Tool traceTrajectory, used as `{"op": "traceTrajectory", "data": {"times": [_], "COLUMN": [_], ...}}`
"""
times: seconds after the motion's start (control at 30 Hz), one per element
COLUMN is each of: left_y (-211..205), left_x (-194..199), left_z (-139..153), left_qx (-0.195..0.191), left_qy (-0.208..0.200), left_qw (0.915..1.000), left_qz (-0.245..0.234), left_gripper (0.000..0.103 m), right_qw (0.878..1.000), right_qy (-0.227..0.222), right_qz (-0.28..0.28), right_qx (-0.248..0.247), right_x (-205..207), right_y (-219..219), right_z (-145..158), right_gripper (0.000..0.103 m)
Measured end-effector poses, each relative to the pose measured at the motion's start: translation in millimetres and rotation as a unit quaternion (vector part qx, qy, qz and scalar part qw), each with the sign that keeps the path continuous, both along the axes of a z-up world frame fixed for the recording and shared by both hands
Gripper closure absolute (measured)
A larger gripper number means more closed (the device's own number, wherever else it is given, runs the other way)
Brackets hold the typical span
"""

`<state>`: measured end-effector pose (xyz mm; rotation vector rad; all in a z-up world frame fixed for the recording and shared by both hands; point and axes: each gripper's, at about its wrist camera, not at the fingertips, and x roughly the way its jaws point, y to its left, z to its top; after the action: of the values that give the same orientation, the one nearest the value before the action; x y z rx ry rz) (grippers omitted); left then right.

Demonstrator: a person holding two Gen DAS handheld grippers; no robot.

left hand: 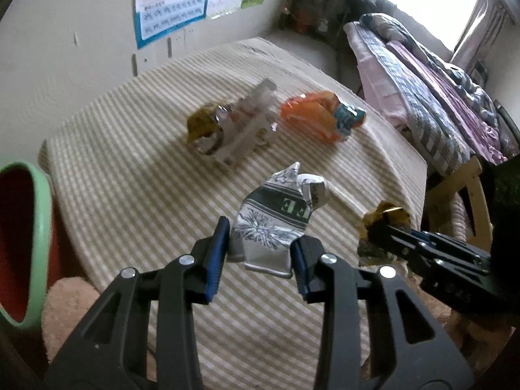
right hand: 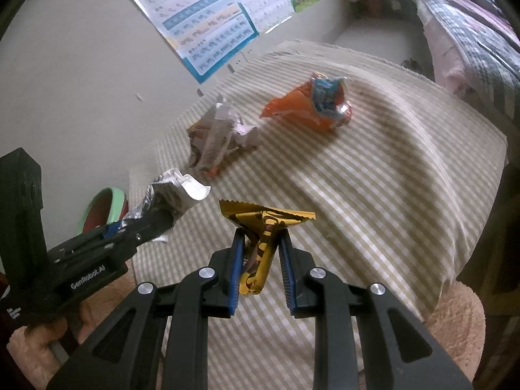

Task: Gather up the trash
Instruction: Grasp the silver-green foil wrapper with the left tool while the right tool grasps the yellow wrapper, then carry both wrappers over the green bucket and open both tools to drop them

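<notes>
Two wrist cameras look down over a counter (left hand: 136,175) covered in a cloth of beige and white stripes, set against a pale wall with a blue-edged poster (left hand: 170,3).

The left hand-held gripper (left hand: 261,253) is clamped on a crumpled silver and white wrapper (left hand: 279,214) with dark green printing. The wrapper is pinched between the blue-lined fingers and lifted above the cloth. In the right wrist view the same wrapper (right hand: 172,195) shows as a shiny foil bundle sticking out of the left hand-held gripper (right hand: 152,224).

The right hand-held gripper (right hand: 260,253) is clamped on a gold and brown snack wrapper (right hand: 260,237), its crimped top edge fanning out above the fingertips. In the left wrist view this gripper (left hand: 377,227) enters from the right, near the counter's edge, with the gold wrapper (left hand: 386,217) bunched at its tip.

Two more pieces lie on the cloth farther back. A crumpled white and silver pack with yellow parts (left hand: 234,126) sits near the middle. An orange packet with a blue patch (left hand: 321,117) lies just to its right, apart from it.

A round bin with a mint green rim and a dark red inside (left hand: 35,243) stands at the left, beside the counter. A bed with checked and pink bedding (left hand: 432,104) lies at the far right under a bright window.
</notes>
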<state>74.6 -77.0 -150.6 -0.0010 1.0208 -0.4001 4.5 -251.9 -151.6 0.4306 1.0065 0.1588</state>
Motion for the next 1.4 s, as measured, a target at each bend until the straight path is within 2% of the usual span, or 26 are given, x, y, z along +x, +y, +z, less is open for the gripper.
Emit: {"op": "traceTrajectory", "data": {"times": [0.47, 0.97, 1.4], "left_y": [23.5, 46.6, 111.2], "left_x": [-6.4, -8.1, -6.8], "left_z": [16.2, 12.7, 29.2], "left_qx": [-0.015, -0.026, -0.019], "left_qy": [-0.024, -0.017, -0.049], "left_qw": [0.9994, 0.9989, 0.9916], "left_qz": [0.018, 0.036, 0.118], "left_gripper": [0.068, 0.068, 0.068], "right_qw": [0.999, 0.998, 0.993], "right_qy": [-0.023, -0.023, -0.037], "right_qz": [0.028, 0.050, 0.104], "right_qx": [-0.018, -0.035, -0.037], "right_x": [-2.0, -3.1, 8.6], "right_y": [27.2, 47.1, 85.7], "right_z": [24.4, 29.5, 39.1], "right_gripper": [0.082, 0.081, 0.081]}}
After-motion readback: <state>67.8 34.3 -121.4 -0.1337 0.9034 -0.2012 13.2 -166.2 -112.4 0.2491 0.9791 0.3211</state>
